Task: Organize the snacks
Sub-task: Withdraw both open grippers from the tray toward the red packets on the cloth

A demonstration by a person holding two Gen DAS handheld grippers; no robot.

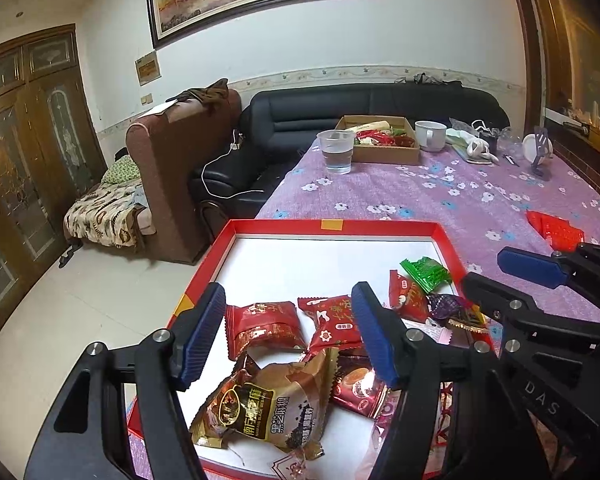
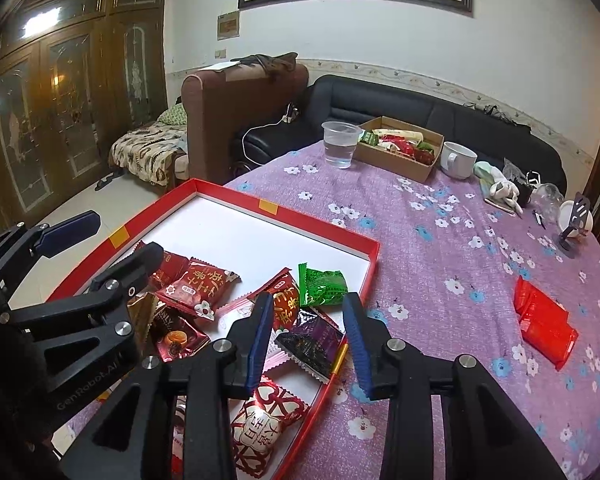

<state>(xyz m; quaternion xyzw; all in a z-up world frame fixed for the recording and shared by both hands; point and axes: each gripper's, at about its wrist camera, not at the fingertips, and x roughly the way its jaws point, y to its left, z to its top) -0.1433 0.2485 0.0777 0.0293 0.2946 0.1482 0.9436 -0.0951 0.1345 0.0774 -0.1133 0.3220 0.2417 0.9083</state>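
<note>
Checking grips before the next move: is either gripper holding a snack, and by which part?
Nothing is held. The left gripper and right gripper both stand open above wrapped snacks in the red-rimmed shallow box.

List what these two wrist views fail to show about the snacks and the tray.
- Red tray: near edge cut off by the frame bottom and hidden by the left gripper in the left wrist view.
- Dark red packet: partly under the gold packet.
- Cardboard box: contents too small to identify, right wrist view.
- Red packets: cut by the right gripper arm in the left wrist view.
</note>
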